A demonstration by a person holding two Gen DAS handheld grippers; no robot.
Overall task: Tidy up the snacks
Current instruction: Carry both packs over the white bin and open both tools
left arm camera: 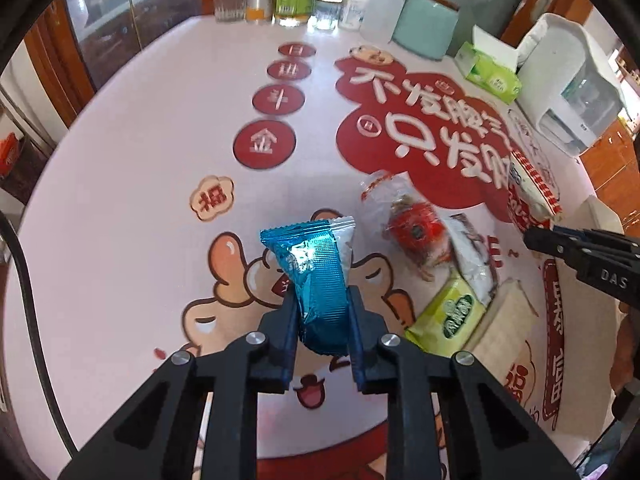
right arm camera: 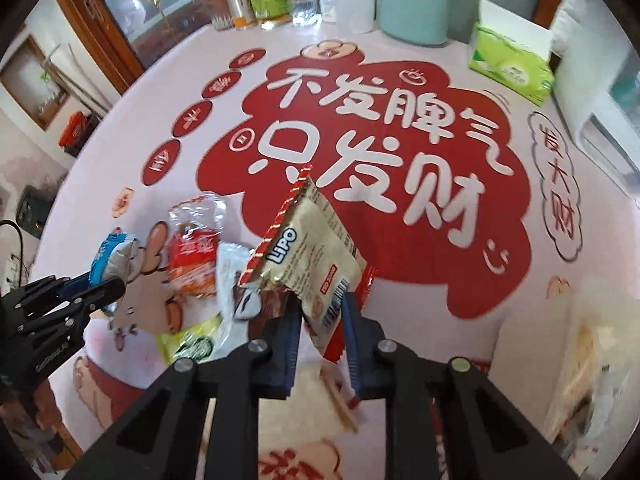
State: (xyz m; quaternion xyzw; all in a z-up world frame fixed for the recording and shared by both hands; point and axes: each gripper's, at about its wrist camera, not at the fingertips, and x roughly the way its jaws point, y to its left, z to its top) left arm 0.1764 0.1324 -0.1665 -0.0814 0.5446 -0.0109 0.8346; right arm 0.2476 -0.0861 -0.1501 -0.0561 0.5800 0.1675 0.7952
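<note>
Across the whole frame spreads the desk (left arm camera: 120, 200), a pale cloth printed with red cartoon shapes and white characters. Along its upper edge stand jars and bottles, a mint-green canister (left arm camera: 425, 26) and one green tissue box (right arm camera: 510, 66).

Lower centre of the left wrist view, the left tongs (left arm camera: 322, 320) are closed on one blue foil snack packet (left arm camera: 314, 276), held upright above the desk. Lower centre of the right wrist view, the right tongs (right arm camera: 320, 320) are clamped on the bottom corner of one cream Lipo wafer packet (right arm camera: 316, 256), tilted and lifted.

Just right of the blue packet, four loose snacks lie bunched together: one clear packet with a red centre (left arm camera: 412, 232), one white wrapper (left arm camera: 474, 268), one yellow-green packet (left arm camera: 450, 318) and one pale cracker pack (left arm camera: 506, 320).

To do this step well, I judge each packet should travel slowly to its group, gripped firmly at the seam so the contents are not crushed, and be set down flat, clear of the pile.
</note>
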